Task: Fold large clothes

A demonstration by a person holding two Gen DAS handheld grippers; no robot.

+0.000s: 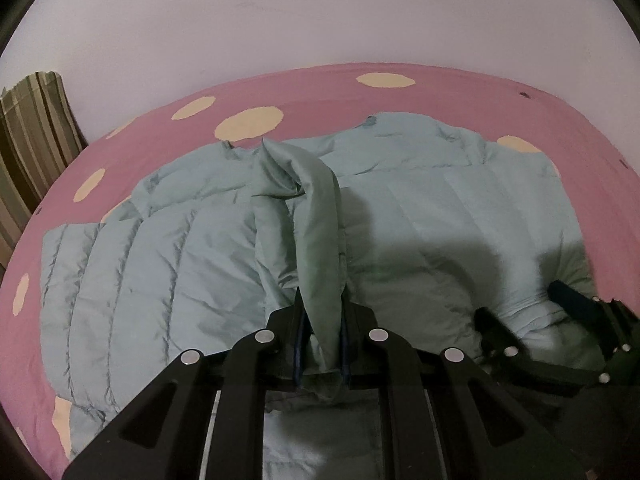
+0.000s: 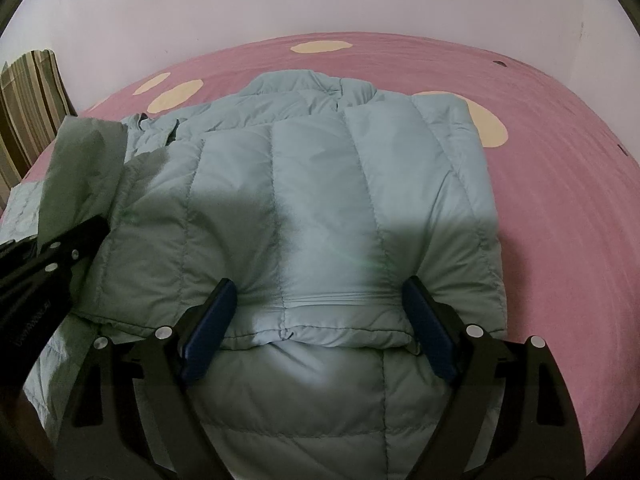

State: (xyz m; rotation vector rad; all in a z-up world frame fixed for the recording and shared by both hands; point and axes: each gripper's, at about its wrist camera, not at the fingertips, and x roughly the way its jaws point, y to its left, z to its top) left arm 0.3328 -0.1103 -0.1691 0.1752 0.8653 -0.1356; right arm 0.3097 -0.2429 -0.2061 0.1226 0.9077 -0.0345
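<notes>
A light blue quilted puffer jacket [image 1: 160,248] lies spread on the pink bed sheet [image 1: 420,92]. My left gripper [image 1: 322,320] is shut on a lifted strip of the jacket's thin fabric [image 1: 316,216], which rises from the jaws and drapes back over the middle of the jacket. In the right wrist view the jacket [image 2: 320,160] shows a folded-over panel with a zip along its near edge. My right gripper [image 2: 320,284] stands wide open, its blue pads [image 2: 212,320] on either side of that edge. The left gripper [image 2: 52,256] with its fabric sits at the left edge of this view.
The sheet [image 2: 560,200] is pink with large cream dots and runs to a pale wall behind. A striped green and brown cushion or curtain [image 1: 28,140] stands at the far left. Bare sheet shows to the right of the jacket and behind it.
</notes>
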